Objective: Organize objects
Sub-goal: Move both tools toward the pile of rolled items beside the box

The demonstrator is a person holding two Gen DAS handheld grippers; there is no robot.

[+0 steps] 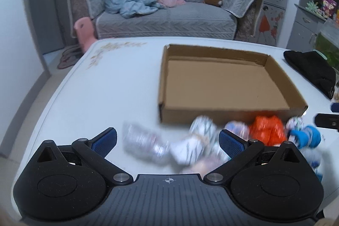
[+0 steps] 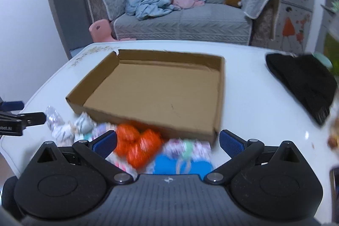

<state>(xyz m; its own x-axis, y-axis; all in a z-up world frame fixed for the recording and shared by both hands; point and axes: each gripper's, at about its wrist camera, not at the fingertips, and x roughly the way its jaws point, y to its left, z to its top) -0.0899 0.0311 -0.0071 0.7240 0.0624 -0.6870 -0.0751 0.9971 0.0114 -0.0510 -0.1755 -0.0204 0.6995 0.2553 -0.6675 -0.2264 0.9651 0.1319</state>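
Over the table's near edge both grippers hang spread wide, holding nothing; the left gripper sits above blurred white bundles, the right gripper above an orange bundle and a blue one; the bundles lie in a row just before the box's near wall; the box is bare inside; a black cloth lies toward the table's right edge.
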